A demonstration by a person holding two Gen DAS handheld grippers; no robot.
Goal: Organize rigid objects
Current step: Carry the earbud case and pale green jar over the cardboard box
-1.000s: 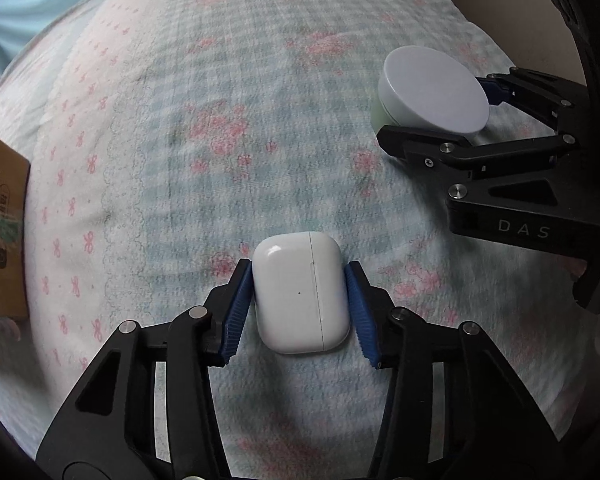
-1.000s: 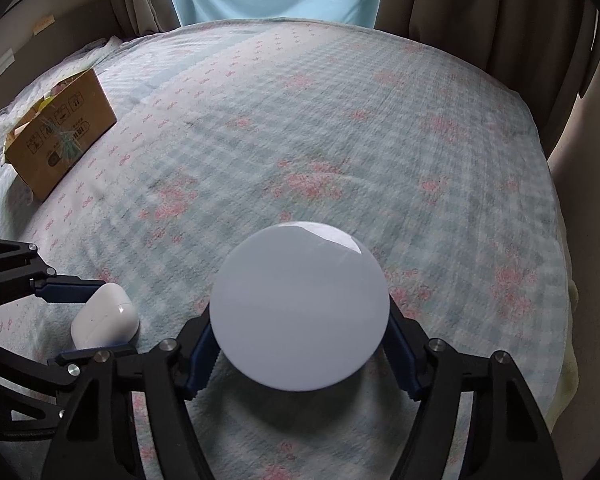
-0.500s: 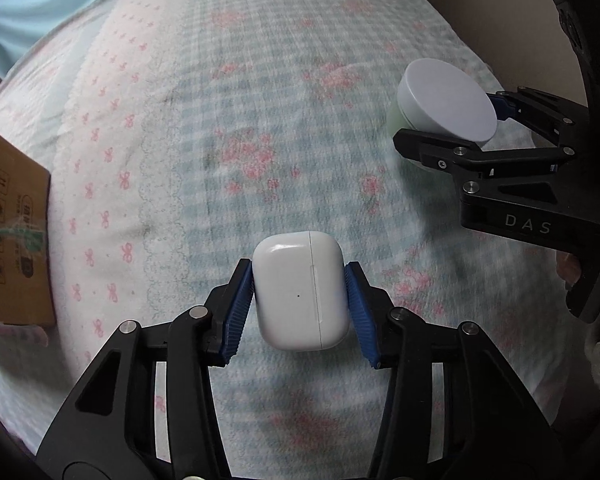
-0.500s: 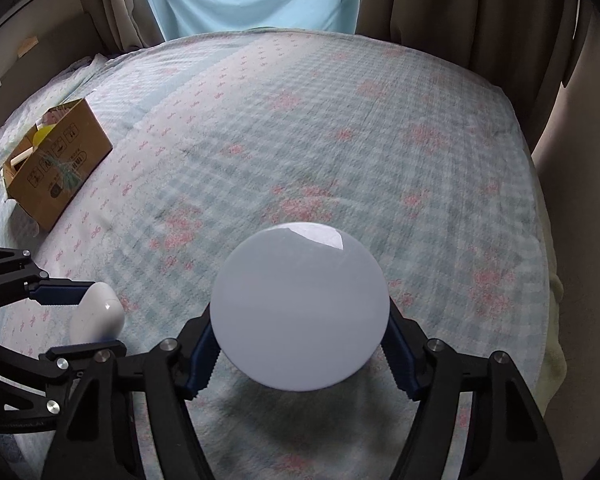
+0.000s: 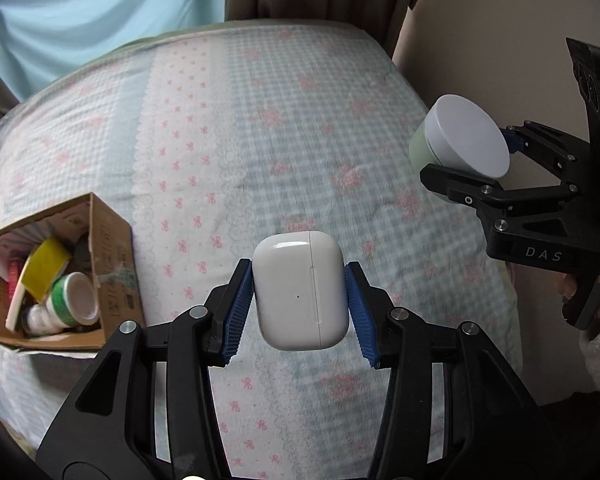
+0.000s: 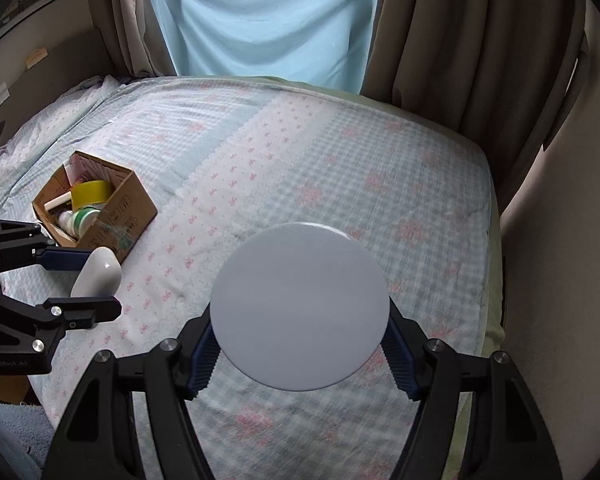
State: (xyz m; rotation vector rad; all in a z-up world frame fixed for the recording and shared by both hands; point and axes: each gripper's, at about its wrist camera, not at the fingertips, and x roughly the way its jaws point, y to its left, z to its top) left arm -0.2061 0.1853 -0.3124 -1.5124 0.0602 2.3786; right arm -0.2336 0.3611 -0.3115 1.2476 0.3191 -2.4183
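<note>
Two grippers are loaded. Left wrist view: left gripper [image 5: 300,308] clamps a white earbud case [image 5: 300,290] between its blue pads, held above the bedspread [image 5: 260,128]; cardboard box [image 5: 112,240] of tape rolls lies at left. Right wrist view: right gripper [image 6: 300,346] grips a round white-lidded jar [image 6: 300,306] above the bedspread, box far left.
</note>
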